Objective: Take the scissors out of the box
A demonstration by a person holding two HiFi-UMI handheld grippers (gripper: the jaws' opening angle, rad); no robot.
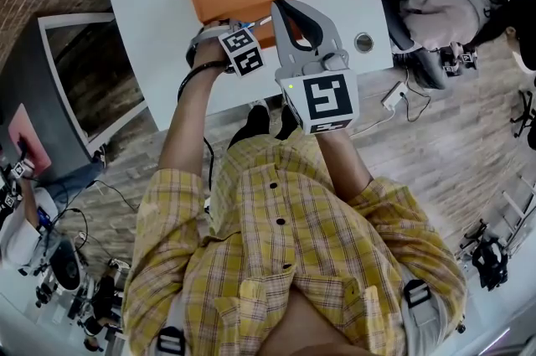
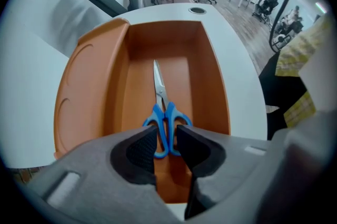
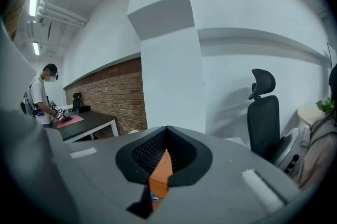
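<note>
Hovering over the orange box (image 2: 95, 75), left gripper (image 2: 166, 136) has jaws spread above the blue scissors (image 2: 160, 107) handles, not pinching; right gripper (image 3: 167, 130) to its right is closed, empty.

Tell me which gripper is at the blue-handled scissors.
The left gripper: it points down into the orange plastic box, open jaws lined up on the blue-handled scissors. The right gripper, shut, is held level.

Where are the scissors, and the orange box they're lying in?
scissors (image 2: 160, 104), left gripper view, where the steel blades meet the blue handles.
orange box (image 2: 211, 80), left gripper view, on its right inner wall.
</note>
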